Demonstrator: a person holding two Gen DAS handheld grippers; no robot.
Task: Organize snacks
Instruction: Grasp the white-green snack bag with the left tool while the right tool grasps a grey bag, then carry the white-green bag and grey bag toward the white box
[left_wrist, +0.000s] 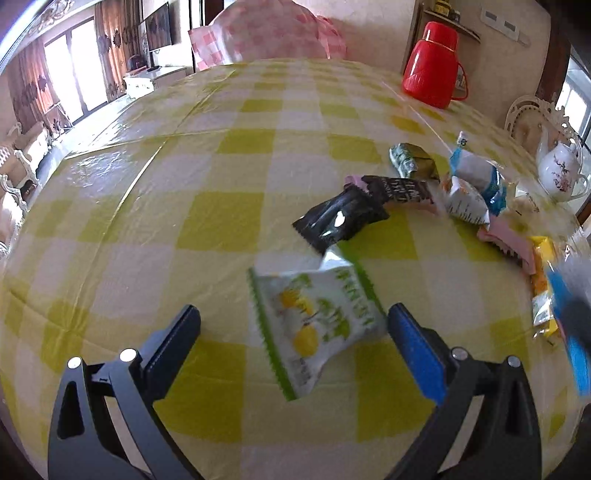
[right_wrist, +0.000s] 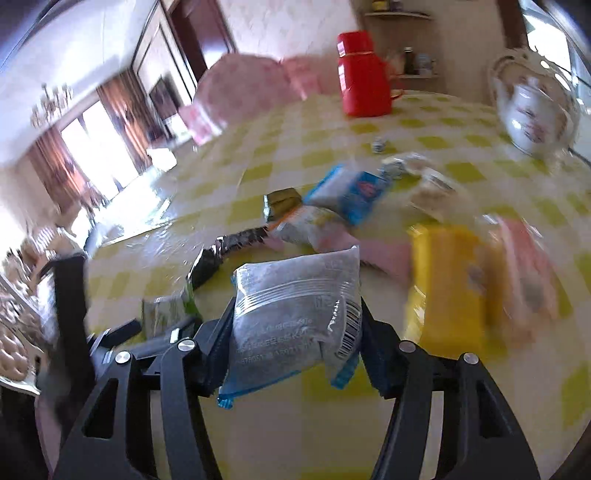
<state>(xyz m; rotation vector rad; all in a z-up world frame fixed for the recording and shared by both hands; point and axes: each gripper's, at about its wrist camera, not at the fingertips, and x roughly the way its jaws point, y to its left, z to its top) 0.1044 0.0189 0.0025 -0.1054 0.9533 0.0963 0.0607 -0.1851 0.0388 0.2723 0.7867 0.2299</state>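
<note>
My left gripper (left_wrist: 293, 319) is open above the checked table, and a white and green lemon snack packet (left_wrist: 314, 325) lies between its fingers, next to the right finger (left_wrist: 413, 343). A black packet (left_wrist: 340, 221) lies just beyond it. My right gripper (right_wrist: 295, 314) is shut on a grey and blue snack packet (right_wrist: 295, 314) and holds it above the table. Several more packets lie in a loose heap: a blue one (right_wrist: 351, 192), a yellow one (right_wrist: 447, 288), a pink one (right_wrist: 532, 277) and a dark green one (left_wrist: 412, 160).
A red thermos (left_wrist: 432, 64) stands at the far side of the yellow checked tablecloth (left_wrist: 184, 184). A white teapot (left_wrist: 559, 166) stands at the right edge. A pink checked chair back (left_wrist: 269, 33) is behind the table. The right wrist view is motion-blurred.
</note>
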